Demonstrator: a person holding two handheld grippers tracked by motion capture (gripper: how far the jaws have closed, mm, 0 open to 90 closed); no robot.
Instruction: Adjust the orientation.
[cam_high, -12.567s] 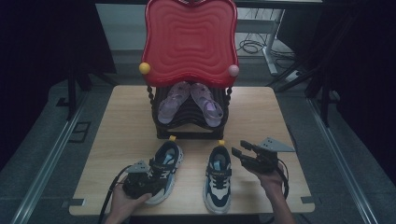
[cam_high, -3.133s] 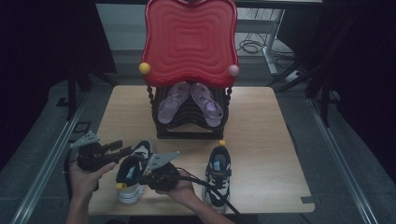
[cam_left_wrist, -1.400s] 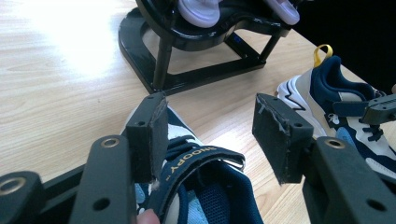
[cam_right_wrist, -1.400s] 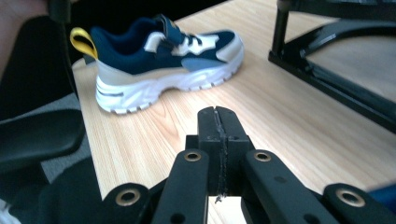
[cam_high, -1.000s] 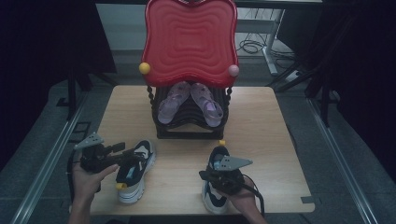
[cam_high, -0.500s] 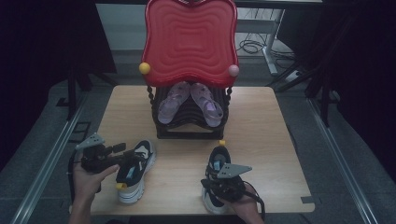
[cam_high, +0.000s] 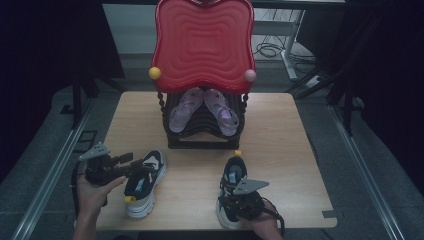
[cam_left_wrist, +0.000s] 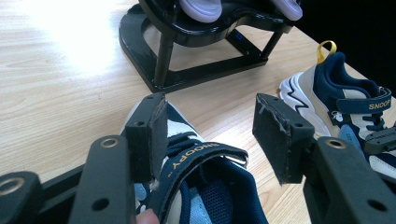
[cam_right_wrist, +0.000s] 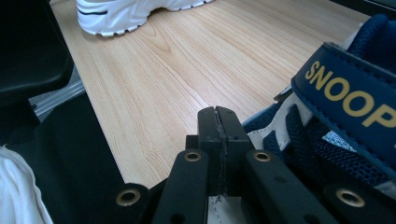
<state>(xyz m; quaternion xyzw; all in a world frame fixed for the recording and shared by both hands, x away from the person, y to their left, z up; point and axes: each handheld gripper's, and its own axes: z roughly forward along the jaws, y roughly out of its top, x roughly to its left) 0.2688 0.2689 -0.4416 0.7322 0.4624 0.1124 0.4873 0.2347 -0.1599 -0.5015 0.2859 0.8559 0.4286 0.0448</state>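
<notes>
Nearest, by the tabletop's (cam_high: 300, 150) front edge, the right gripper (cam_high: 244, 199) sits over the heel of the right navy-and-white strapped sneaker (cam_high: 234, 177), its jaws pressed flat together; in the right gripper view the pads meet beside the shoe's tongue, and whether they pinch any fabric cannot be told. Toward the front left corner, the left gripper (cam_left_wrist: 208, 135) stands wide, its pads either side of the left navy-and-white strapped sneaker's (cam_left_wrist: 205, 186) strap. Farther back, mid-table, a black ribbed shoe stand (cam_high: 204, 131) carries pale purple sandals (cam_high: 202, 107) beneath a red wavy panel (cam_high: 204, 42).
</notes>
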